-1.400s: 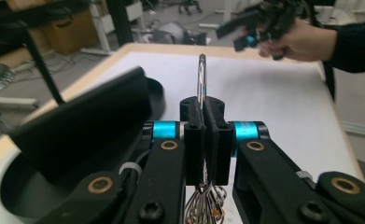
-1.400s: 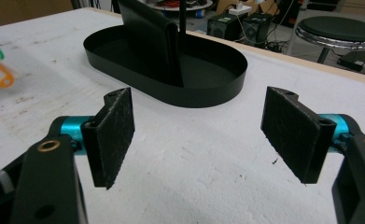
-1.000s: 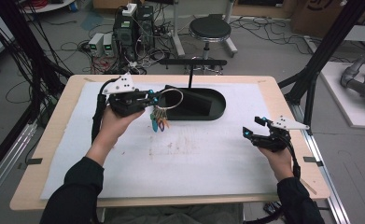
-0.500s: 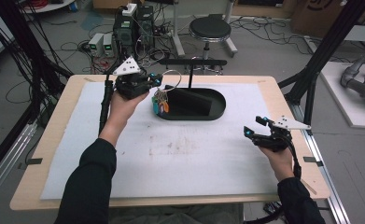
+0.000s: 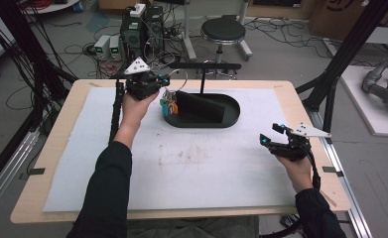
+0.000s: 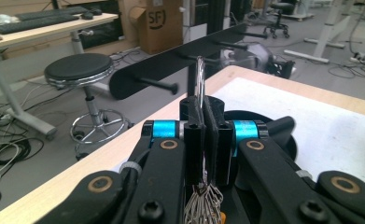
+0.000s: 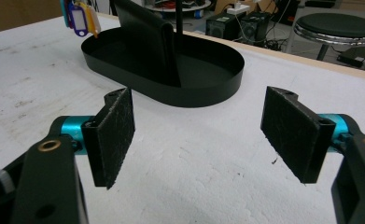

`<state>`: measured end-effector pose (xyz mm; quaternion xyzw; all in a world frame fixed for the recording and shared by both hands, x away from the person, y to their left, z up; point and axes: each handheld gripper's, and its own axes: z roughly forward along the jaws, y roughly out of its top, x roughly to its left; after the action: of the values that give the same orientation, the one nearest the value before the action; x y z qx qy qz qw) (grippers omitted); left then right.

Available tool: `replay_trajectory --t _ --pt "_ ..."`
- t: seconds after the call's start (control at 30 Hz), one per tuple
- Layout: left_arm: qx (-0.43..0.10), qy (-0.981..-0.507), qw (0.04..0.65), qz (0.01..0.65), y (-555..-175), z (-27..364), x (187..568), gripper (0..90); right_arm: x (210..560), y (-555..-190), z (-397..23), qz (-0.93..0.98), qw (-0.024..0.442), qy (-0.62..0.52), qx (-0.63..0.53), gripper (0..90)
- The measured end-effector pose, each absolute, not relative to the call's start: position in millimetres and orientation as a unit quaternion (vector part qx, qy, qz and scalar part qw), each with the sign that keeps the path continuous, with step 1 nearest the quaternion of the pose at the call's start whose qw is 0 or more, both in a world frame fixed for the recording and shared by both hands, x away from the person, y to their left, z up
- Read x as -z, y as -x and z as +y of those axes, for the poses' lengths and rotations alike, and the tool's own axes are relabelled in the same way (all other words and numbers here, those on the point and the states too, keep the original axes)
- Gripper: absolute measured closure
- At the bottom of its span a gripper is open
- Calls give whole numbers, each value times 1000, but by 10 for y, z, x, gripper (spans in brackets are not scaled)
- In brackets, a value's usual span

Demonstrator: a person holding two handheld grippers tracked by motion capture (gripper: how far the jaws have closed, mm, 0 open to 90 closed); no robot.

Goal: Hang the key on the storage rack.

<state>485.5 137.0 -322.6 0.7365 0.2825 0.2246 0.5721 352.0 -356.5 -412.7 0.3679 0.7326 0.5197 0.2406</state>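
Left gripper view: left gripper (image 6: 203, 135) clamps key ring (image 6: 200, 79) upright, ready to slip over rack peg (image 6: 154, 84) ahead; right gripper (image 7: 203, 135) idles open

Dark long sleeves on both arms, hands bare. Left tool (image 5: 167, 81): black body, grey three-cornered plate on top, black cable trailing down along the forearm. Right tool (image 5: 272, 135): same build, same plate, cable looping by the wrist. Both have cyan metal barrels behind black textured pads (image 7: 116, 135), brass-ringed pivot holes, and black screws in the links.
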Motion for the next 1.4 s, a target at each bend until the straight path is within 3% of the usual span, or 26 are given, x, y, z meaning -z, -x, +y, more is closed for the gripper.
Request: replay_trajectory --t 0.63,0.73,0.83,1.03,1.27,1.4 --pt "-229 -727 559 327 -4960 1373 3379 857 4143 -3519 -3555 737 233 -372 -514 266" --pt "-237 -727 549 336 -4952 1354 3395 737 4144 -3529 -3557 735 236 -372 -515 269" --pt "-238 -733 533 349 -4937 1353 3405 703 4144 -3533 -3551 735 234 -373 -515 271" --pt "-254 -744 509 350 -4721 1366 3393 480 4143 -3536 -3570 732 233 -376 -518 271" --pt "-247 -752 522 318 -4238 1492 3405 381 4129 -3522 -3585 728 232 -377 -524 270" --pt "-246 -761 520 300 -4001 1575 3417 367 4131 -3525 -3588 729 225 -376 -525 270"
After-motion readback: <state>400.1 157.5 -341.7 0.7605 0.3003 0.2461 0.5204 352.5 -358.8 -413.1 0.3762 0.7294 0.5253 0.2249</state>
